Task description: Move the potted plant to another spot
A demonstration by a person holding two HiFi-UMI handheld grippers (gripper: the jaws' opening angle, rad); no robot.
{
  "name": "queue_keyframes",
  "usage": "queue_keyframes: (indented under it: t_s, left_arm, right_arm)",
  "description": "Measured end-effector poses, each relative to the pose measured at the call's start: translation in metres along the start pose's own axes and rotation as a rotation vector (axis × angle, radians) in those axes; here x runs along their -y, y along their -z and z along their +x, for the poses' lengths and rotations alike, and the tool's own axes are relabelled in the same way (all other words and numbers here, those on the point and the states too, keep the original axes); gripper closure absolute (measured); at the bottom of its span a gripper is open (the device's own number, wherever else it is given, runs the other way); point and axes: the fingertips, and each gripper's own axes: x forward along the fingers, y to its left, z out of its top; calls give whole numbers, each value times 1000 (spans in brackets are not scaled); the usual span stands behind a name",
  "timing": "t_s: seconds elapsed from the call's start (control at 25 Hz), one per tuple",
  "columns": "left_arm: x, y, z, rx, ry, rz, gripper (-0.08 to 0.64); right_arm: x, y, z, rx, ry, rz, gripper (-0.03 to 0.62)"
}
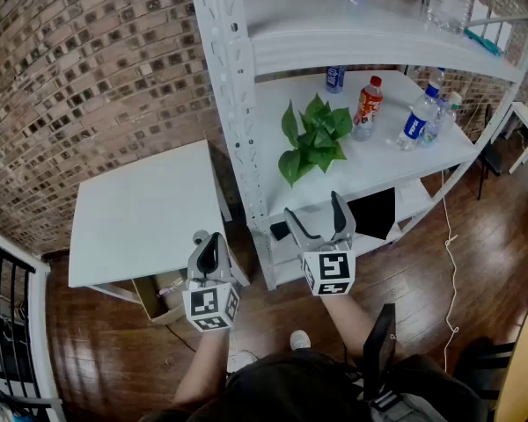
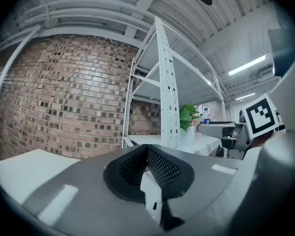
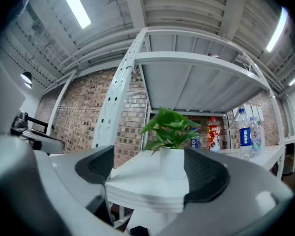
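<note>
The potted plant (image 1: 317, 135), green leaves over a white pot, stands near the front of the rack's middle shelf (image 1: 396, 170). In the right gripper view the white pot (image 3: 172, 162) shows upright on the shelf, ahead of the jaws and framed by them. My right gripper (image 1: 319, 211) hovers just before the shelf's front edge, below the plant, open with nothing between its fingers. My left gripper (image 1: 211, 240) hangs to the left, by the white table's corner, shut and holding nothing; in the left gripper view its black pads (image 2: 160, 167) meet.
A red bottle (image 1: 367, 107) and several water bottles (image 1: 415, 120) stand right of the plant. The rack's white upright post (image 1: 234, 112) rises left of it. A white table (image 1: 145, 211) stands at left with a cardboard box (image 1: 163, 294) beneath. A black item (image 1: 375, 213) lies on the lower shelf.
</note>
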Motion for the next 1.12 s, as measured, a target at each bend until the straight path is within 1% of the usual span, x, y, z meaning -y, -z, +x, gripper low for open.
queue_keyframes:
  t_s: [0.04, 0.12, 0.16, 0.24, 0.32, 0.44, 0.64, 0.84, 1.04, 1.12]
  left_arm:
    - [0, 1, 0, -2, -3, 0, 546]
    - [-1, 2, 1, -5, -15, -1, 546]
    - [-2, 3, 1, -7, -24, -2, 546]
    - [-6, 4, 3, -10, -47, -2, 546]
    - [-9, 3, 7, -8, -67, -1, 546]
    - [-12, 1, 14, -1, -90, 7, 546]
    - [-19, -4, 24, 11, -125, 12, 546]
    - [-20, -9, 36, 21, -133, 20, 546]
    - [-17, -15, 48, 30, -127, 23, 546]
    - [-16, -14, 51, 30, -127, 20, 546]
  right_arm:
    - [12, 4, 7, -27, 17, -9, 134]
    - [33, 12, 22, -83, 31, -22, 28]
    - [40, 16, 31, -113, 22, -24, 9]
    - [51, 23, 51, -170, -11, -21, 8]
    - [60, 25, 68, -197, -31, -14, 8]
    - [70, 23, 86, -196, -39, -2, 8]
    - [68, 30, 106, -211, -66, 5, 8]
    - [71, 40, 122, -240, -76, 8, 8]
    - [69, 48, 130, -294, -122, 41, 8]
    - [68, 49, 130, -300, -136, 51, 8]
